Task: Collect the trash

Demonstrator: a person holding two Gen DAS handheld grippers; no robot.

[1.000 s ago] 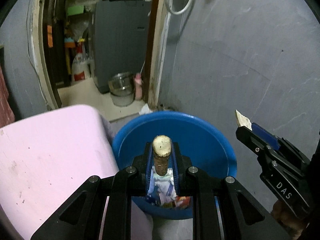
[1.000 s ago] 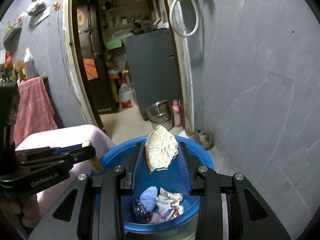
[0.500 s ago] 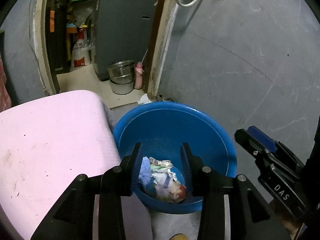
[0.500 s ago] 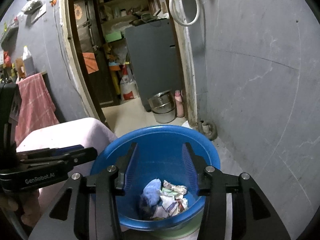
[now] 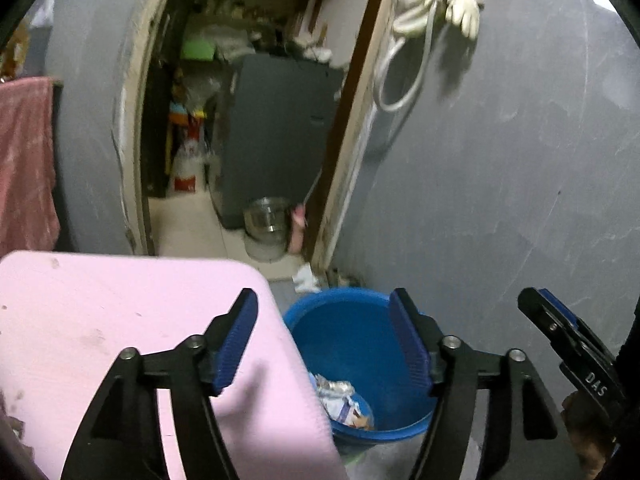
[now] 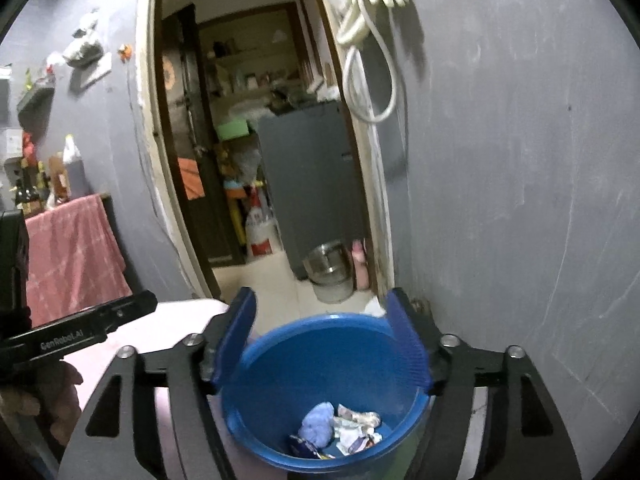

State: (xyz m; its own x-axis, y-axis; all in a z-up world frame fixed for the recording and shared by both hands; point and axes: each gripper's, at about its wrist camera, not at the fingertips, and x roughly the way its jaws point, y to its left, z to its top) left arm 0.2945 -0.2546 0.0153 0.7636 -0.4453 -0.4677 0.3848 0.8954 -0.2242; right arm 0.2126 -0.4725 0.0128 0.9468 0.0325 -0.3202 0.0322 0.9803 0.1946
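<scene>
Blue ribbed pads line both grippers, and each pair of jaws is spread wide with nothing between. The left gripper (image 5: pixel 322 338) hangs over the edge of a pink cloth (image 5: pixel 120 312) and the tub (image 5: pixel 360 320). The right gripper (image 6: pixel 322 332) frames the tub (image 6: pixel 320 344) from above. Trash (image 6: pixel 340 430) lies crumpled on the tub's bottom: wrappers and a blue wad. Grey wall (image 6: pixel 520 200) stands behind.

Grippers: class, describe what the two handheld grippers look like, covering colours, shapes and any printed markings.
Both are black angular frames with silver bolts and ribbed blue pads. The left gripper reads "GenRobot.AI" along its side; the right gripper reads "DAS". No cables or sleeves show.
</scene>
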